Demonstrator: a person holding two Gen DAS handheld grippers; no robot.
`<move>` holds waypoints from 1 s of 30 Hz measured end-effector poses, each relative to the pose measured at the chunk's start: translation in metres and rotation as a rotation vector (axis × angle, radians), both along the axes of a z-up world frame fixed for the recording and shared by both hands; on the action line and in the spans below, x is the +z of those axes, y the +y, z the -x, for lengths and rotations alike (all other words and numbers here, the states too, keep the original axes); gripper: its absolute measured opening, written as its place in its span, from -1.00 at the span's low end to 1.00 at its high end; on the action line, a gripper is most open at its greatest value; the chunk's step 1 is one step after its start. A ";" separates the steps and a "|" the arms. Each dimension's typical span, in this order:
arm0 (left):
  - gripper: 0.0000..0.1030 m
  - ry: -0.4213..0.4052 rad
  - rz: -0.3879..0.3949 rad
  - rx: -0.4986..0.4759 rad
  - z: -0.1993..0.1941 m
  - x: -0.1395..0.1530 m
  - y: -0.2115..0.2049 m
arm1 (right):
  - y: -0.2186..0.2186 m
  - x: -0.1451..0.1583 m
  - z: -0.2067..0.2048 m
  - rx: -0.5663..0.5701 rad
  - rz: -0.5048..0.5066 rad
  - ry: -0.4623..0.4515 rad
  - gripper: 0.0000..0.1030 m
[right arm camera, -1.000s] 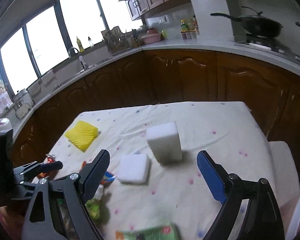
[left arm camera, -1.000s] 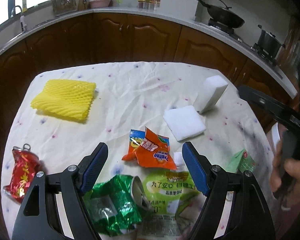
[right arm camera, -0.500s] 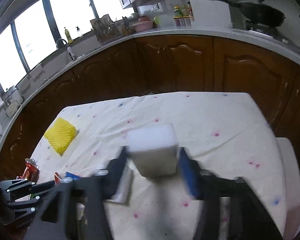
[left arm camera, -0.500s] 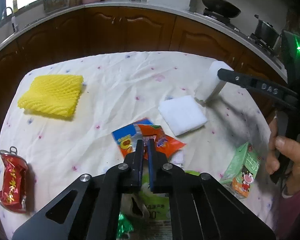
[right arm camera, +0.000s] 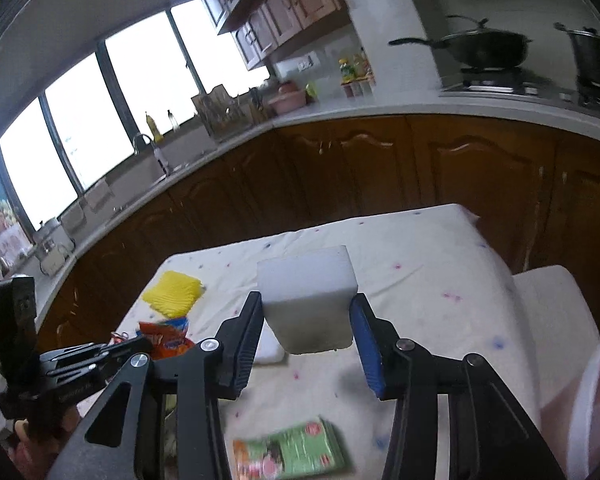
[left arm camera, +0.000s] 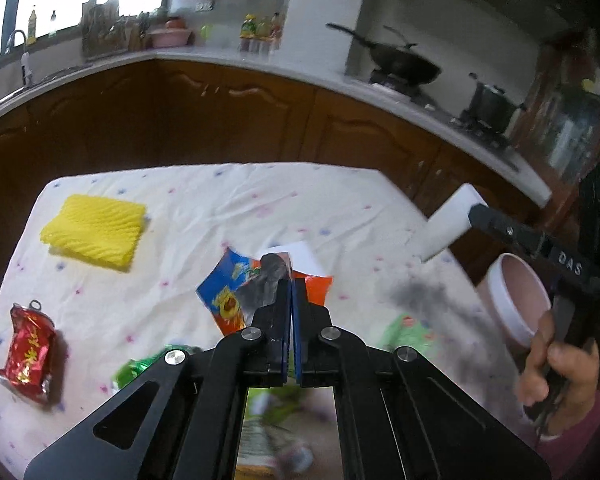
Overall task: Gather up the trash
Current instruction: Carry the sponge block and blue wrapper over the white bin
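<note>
My left gripper (left arm camera: 291, 286) is shut on an orange and blue snack wrapper (left arm camera: 235, 284) and holds it above the table; it also shows in the right wrist view (right arm camera: 167, 334). My right gripper (right arm camera: 306, 312) is shut on a white foam block (right arm camera: 308, 296) and holds it in the air over the table's right side; the block also shows in the left wrist view (left arm camera: 450, 220). A crushed red can (left arm camera: 27, 350), a yellow foam net (left arm camera: 95, 232), green wrappers (left arm camera: 147, 368) and a green carton (right arm camera: 295, 448) lie on the cloth.
A pink bin with a white rim (left arm camera: 516, 300) stands beside the table at the right. A flat white pad (right arm camera: 269, 348) lies under the raised block. The table (left arm camera: 219, 200) has a spotted cloth; dark wooden cabinets (left arm camera: 219, 120) curve behind it.
Both grippers closed, the left on the snack wrapper and the right on the white block. Both then lifted their loads off the table.
</note>
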State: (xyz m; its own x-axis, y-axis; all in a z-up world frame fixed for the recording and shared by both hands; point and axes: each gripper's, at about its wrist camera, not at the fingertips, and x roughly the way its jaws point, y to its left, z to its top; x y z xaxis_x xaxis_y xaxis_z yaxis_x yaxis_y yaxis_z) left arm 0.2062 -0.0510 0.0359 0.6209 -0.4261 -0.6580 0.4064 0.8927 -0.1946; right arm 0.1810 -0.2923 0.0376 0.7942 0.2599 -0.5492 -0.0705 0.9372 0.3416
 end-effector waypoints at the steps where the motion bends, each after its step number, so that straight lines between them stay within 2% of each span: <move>1: -0.99 -0.004 0.010 -0.008 0.004 0.002 -0.004 | -0.005 0.003 0.010 -0.009 -0.010 -0.010 -0.12; 6: -0.99 -0.013 0.046 -0.063 0.026 0.007 -0.028 | -0.022 0.014 0.054 -0.061 -0.028 -0.045 -0.12; 14: -0.99 -0.014 0.038 -0.138 0.054 0.004 -0.068 | -0.052 0.016 0.110 -0.149 -0.033 -0.062 -0.12; 30: -0.99 -0.034 0.006 -0.267 0.092 0.007 -0.133 | -0.095 0.010 0.167 -0.279 -0.058 -0.071 -0.12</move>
State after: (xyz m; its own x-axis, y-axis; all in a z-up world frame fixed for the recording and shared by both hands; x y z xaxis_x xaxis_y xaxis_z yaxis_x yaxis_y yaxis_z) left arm 0.1142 -0.1839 0.0430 0.5078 -0.5815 -0.6356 0.6340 0.7518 -0.1813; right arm 0.0138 -0.3877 0.0471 0.8756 0.0553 -0.4799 0.1614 0.9029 0.3984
